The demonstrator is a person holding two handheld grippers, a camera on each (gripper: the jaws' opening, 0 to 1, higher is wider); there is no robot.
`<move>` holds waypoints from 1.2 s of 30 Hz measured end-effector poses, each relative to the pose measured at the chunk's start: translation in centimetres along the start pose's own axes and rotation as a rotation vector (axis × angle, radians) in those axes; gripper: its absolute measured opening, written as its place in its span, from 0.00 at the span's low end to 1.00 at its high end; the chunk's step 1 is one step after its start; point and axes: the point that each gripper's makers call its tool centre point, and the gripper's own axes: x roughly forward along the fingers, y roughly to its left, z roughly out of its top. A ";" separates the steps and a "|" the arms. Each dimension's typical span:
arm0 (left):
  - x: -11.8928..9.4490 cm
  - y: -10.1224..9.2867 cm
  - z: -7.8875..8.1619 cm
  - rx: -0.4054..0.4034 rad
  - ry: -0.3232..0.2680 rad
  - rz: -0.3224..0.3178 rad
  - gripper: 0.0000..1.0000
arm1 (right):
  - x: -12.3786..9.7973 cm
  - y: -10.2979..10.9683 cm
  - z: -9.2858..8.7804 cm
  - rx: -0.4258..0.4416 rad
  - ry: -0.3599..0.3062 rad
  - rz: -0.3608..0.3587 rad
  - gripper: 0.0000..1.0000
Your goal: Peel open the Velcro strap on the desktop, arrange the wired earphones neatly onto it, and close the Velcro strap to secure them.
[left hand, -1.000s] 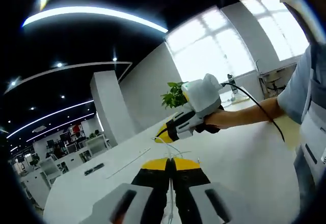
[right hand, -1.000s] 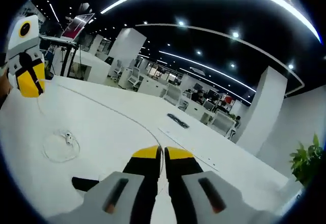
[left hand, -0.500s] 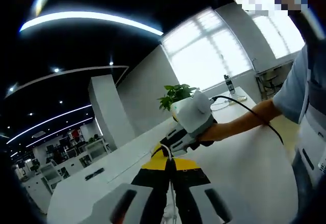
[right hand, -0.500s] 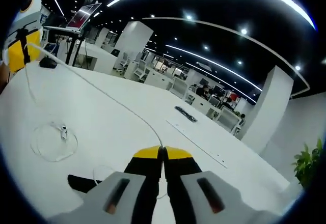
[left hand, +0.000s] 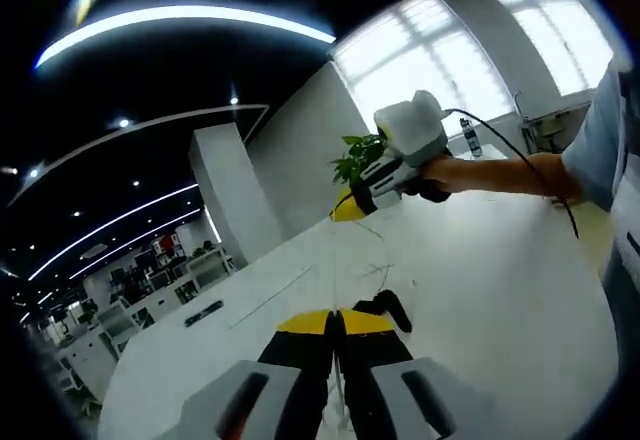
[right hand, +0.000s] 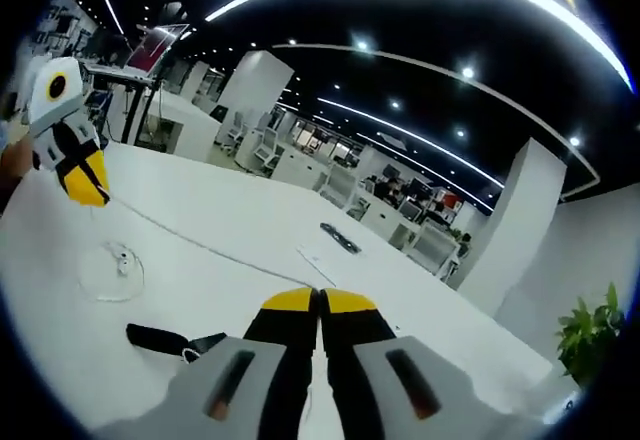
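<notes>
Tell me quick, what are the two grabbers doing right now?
Left gripper: shut on the earphone wire.
Right gripper: shut on the same earphone wire.

Grippers pulled apart again; earphone cable (right hand: 190, 243) slack vs taut 0.5 s ago.

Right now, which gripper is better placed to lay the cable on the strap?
Probably right. The strap lies close beside the right gripper and its shut jaws; the left gripper sits farther off, near the coil. Both grip the cable.
</notes>
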 end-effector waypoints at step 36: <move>-2.6 1.2 -1.1 -0.012 0.004 0.077 0.05 | -4.8 -11.9 -3.1 0.000 0.105 -0.269 0.03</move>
